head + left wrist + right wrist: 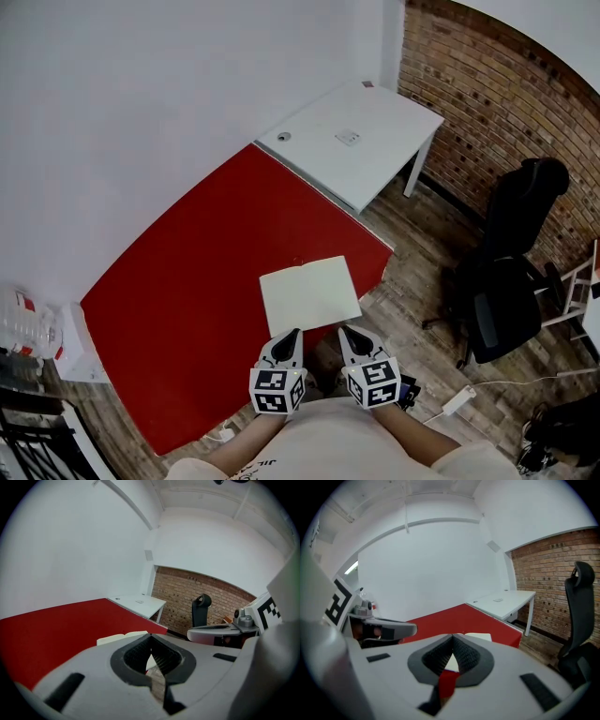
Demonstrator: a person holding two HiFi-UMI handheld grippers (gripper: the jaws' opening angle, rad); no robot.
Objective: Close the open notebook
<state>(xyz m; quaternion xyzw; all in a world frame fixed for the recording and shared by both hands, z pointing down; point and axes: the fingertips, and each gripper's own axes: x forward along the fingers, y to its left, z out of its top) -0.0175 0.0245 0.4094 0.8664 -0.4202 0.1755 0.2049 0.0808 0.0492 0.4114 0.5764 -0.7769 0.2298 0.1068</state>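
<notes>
We find the open notebook [309, 295] lying flat, pages up, near the front edge of the red desk [187, 281]. Its pages appear blank, though detail is poor. The left tool [294, 335] and right tool [345, 332] hover just short of it, each closed tight on nothing. A white desk [361, 141] adjoins beyond.

White left tool [294, 333] and right tool [343, 330] carry black-and-white marker cubes [277, 390].

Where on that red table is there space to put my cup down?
The red table is bare from the open notebook leftward to the wall. The white desk beyond is nearly bare. Only the near right corner is crowded: notebook, left gripper, right gripper.
</notes>
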